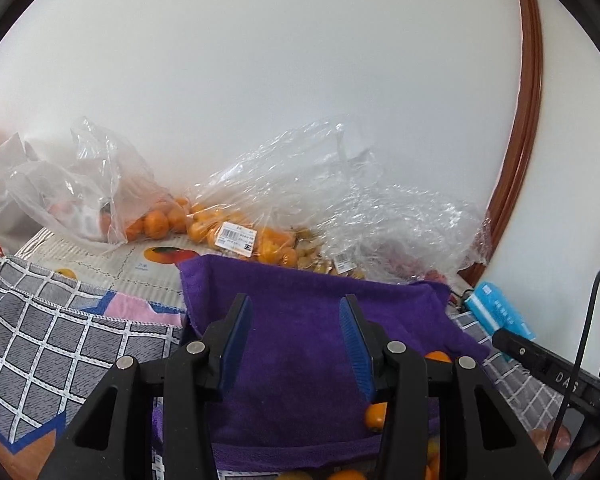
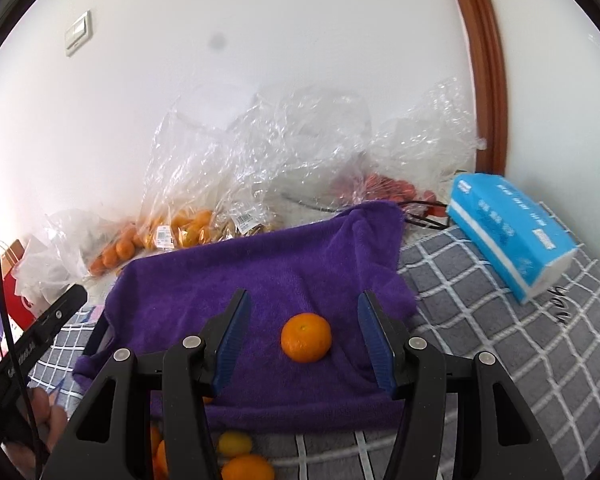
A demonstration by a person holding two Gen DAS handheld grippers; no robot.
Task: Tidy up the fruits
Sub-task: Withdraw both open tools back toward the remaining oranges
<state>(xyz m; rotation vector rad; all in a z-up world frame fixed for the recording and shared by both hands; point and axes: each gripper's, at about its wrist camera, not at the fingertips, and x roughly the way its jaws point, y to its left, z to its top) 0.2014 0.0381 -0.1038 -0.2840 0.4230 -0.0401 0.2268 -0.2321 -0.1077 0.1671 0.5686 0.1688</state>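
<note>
A round, bright orange tangerine (image 2: 306,343) sits on the purple towel (image 2: 268,264).

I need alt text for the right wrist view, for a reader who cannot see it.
An open right gripper frames a single orange lying on a purple towel. Behind the towel, clear plastic bags of fruit sit along a white wall; a blue tissue pack lies to the right on a grey checked cloth.

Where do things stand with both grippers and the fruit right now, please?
Left gripper open, empty, over purple towel. Right gripper open, fingers either side of the mandarin on the towel, not touching. Nothing between them.
</note>
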